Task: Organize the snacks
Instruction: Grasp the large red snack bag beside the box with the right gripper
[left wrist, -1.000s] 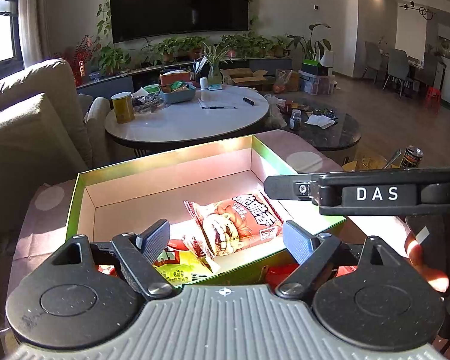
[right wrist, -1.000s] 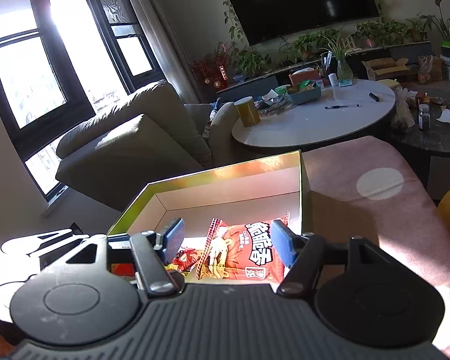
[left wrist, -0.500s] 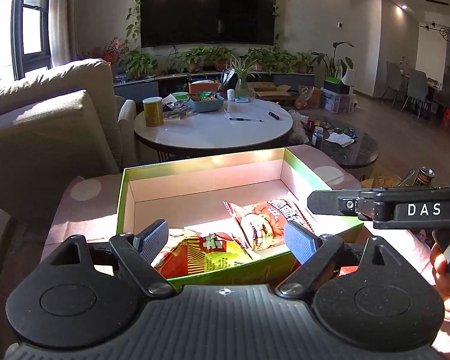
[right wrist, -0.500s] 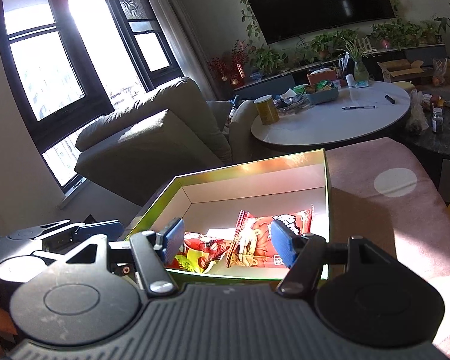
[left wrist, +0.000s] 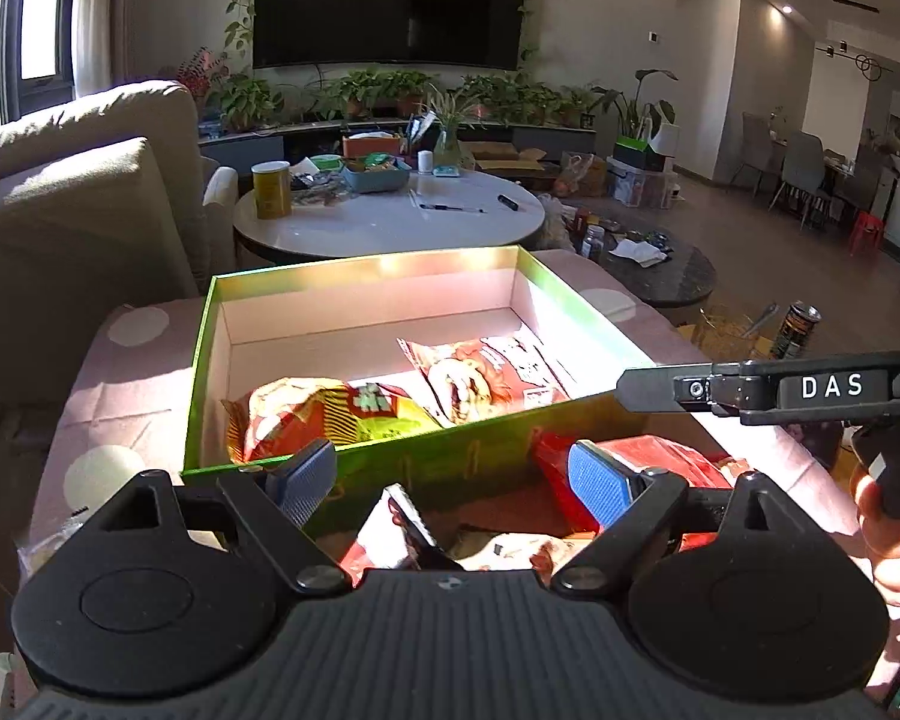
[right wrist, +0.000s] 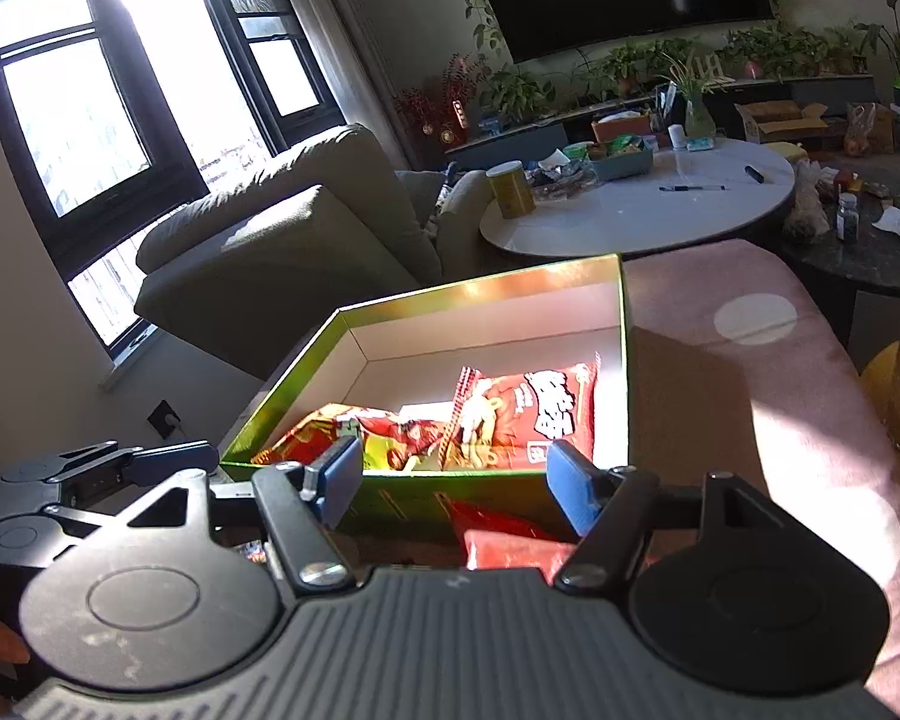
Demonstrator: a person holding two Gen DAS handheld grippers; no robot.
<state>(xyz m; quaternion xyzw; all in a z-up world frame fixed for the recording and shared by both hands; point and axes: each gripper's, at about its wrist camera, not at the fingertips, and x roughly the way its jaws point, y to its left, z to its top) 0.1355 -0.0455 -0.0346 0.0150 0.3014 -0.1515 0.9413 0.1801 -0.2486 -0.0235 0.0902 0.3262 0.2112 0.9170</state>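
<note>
The left gripper stands fairly wide with nothing between its pads. Just under and ahead of them, on the pink cushion outside the box, lie loose snack packets: a small dark-edged packet between the two fingers, and a red packet against and beyond its right-hand finger.

The right gripper has its jaws opening and holds nothing. The same red packet lies directly below the gap between its fingers, slightly toward the right-hand one, its long side running roughly across the fingers.

Further out from both sits the green box, its near wall just past the fingertips. Inside lie two bags side by side: a red-and-yellow bag toward the left, a red printed bag toward the right.

Judging by this, the right gripper is better lined up on the red packet; the next pick calls for a descent, then a short carry forward over the wall.
</note>
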